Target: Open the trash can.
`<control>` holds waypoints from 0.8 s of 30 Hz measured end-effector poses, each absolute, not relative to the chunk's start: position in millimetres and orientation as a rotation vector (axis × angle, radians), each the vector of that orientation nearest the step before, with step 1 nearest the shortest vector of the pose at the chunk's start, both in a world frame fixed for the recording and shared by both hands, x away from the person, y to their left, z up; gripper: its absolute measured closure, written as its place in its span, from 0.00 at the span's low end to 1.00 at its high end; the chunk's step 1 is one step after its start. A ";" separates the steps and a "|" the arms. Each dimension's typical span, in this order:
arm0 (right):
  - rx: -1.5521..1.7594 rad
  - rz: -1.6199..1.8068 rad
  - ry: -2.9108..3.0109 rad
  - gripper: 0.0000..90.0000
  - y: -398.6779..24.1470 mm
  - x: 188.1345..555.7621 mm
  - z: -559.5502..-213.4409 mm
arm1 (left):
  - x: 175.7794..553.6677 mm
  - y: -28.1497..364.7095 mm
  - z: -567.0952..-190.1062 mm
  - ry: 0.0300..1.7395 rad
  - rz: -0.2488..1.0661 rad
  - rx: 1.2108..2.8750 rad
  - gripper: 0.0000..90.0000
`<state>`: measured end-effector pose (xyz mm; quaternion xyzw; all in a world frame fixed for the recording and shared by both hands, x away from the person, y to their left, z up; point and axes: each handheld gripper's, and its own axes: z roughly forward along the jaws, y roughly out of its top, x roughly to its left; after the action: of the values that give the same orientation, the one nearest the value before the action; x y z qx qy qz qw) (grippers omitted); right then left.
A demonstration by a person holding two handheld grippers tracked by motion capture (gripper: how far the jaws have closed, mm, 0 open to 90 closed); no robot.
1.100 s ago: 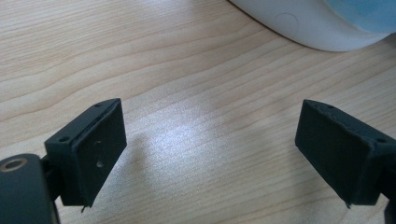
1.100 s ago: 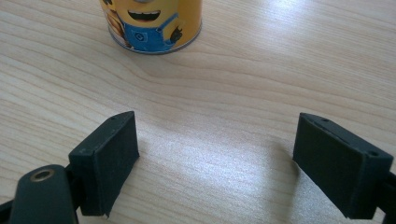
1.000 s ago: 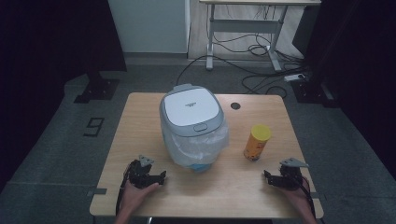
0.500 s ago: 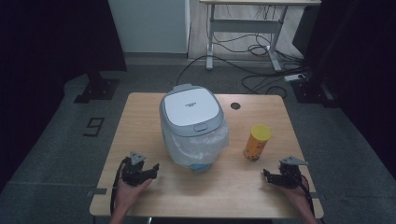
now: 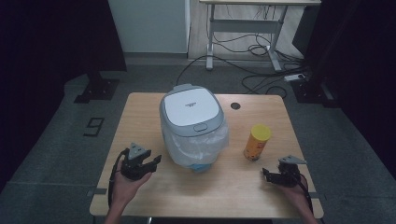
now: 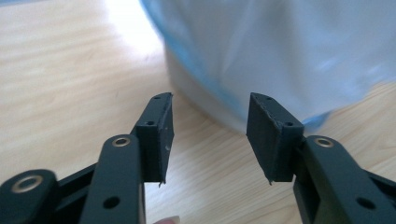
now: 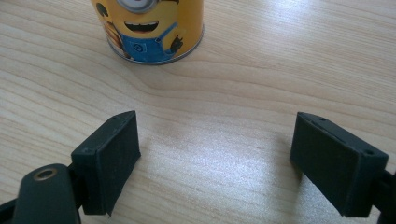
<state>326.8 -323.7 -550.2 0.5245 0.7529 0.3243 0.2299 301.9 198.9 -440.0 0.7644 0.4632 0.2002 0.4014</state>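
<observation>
1. The left gripper (image 5: 148, 163) sits in the lower left of the high view, aimed at the plastic bag (image 5: 198, 148) that wraps the lower half of the rice cooker (image 5: 191, 116) in the middle of the table (image 5: 140, 107). Its jaws have just been closing and now stand partly apart, with nothing between them.
2. Risk: if they go on narrowing before they reach the film, they would probably shut on air, or pinch only a thin fold that slips free.
3. Risk: a pull on the bag could drag or tip the rice cooker, since the film hugs its base.
4. In the left gripper view the plastic bag (image 6: 280, 60) fills the upper right, beyond the fingertips (image 6: 161, 121); it lies ahead of the gap, near but apart from both pads.
5. The right gripper (image 5: 275, 175) rests low at the lower right of the high view, jaws wide apart and holding nothing.
6. The yellow can (image 7: 149, 28) stands upright at the top of the right gripper view, ahead of the jaws and left of their centre line; a careless sweep could knock it over.
</observation>
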 end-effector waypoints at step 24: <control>1.437 0.892 2.070 0.17 -322.5 329.0 -550.3 | 305.9 172.2 -354.2 0.949 0.445 1.866 0.55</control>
<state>329.0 -322.5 -550.3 0.5229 0.7533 0.3245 0.2319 305.9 172.2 -354.2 0.7648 0.3889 0.1823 0.4802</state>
